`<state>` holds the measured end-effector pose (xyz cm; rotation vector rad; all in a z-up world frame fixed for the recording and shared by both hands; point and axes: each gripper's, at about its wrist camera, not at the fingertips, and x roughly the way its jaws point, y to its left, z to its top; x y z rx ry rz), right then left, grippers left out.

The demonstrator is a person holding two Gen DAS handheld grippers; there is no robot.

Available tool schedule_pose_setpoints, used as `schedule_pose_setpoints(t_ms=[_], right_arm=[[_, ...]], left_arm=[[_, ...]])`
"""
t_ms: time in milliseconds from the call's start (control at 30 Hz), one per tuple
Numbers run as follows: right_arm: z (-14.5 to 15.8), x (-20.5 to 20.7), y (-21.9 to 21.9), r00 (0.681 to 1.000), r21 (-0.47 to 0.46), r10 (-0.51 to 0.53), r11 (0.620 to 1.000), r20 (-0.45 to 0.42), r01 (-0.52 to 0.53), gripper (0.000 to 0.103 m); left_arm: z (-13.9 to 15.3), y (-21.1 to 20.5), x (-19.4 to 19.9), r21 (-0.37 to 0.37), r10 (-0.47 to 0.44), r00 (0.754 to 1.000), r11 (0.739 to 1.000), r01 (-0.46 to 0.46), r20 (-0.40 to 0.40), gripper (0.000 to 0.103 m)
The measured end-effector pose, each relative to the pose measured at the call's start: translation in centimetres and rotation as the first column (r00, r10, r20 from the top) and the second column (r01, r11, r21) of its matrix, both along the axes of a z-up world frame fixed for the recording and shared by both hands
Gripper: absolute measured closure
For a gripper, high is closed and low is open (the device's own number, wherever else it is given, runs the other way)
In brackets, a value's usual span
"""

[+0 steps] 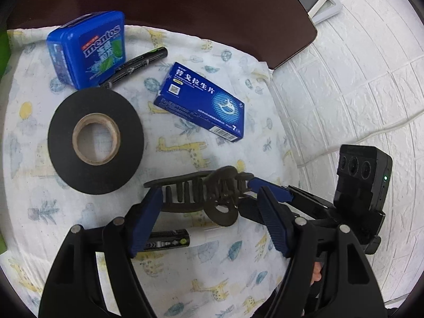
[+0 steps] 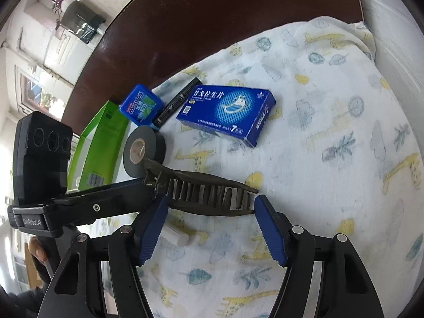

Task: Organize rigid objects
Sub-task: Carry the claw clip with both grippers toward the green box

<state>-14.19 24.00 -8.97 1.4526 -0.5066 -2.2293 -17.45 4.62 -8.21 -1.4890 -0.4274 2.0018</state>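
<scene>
A dark hair clip (image 1: 185, 185) is seen over a printed cloth (image 1: 225, 265) that is spread on the brown bench (image 1: 185, 13). In the left wrist view the left claw (image 1: 209, 190) is spread wide, and the clip is stretched across the gap between its blue pads, toothed end by the left pad. The right claw (image 2: 211, 198) is likewise spread wide in its own view, with the clip's teeth lined up across its gap and the far tip just beside its right pad. Each claw is seen from the other camera reaching in at the clip's hinged end. Whether any pad is pressed against the clip cannot be told, nor whether the clip is resting on the cloth.

Beyond the clip, a black tape roll (image 1: 63, 137) is laid flat. A blue mint tin (image 1: 87, 50) is set behind it, with a black marker (image 1: 137, 63) just beside the tin and a blue pill box (image 1: 201, 103) near the marker. A battery (image 1: 169, 241) is seen under the left claw, and a white stick (image 2: 177, 235) under the right. A green box (image 2: 103, 137) is placed at the cloth's edge beside the tape.
</scene>
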Motion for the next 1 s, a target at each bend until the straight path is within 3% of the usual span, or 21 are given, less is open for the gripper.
schedule_pose_setpoints(t_ms=[200,400,567,1000], right_arm=[[0.1,1.0,0.2,1.000,0.011,-0.029,1.000,-0.004,0.029,0.033],[0.1,0.9,0.4,0.999,0.005,-0.045,0.999,-0.007,0.045,0.033],[0.1,0.9,0.5,0.998,0.002,-0.057,0.998,-0.004,0.057,0.033],[4.3,2.3,-0.4,0.990,-0.001,-0.064,0.998,-0.128,0.064,0.033]], left_arm=[[-0.2,-2.0,-0.1,-0.014,0.044,0.998,0.999,-0.044,0.036,0.031],[-0.7,-0.1,-1.0,-0.010,-0.007,0.999,1.000,0.008,0.044,0.028],[-0.6,0.1,-1.0,-0.019,0.001,0.999,1.000,0.000,0.048,0.028],[4.3,-2.1,1.4,0.006,0.031,0.995,1.000,-0.030,-0.095,0.028]])
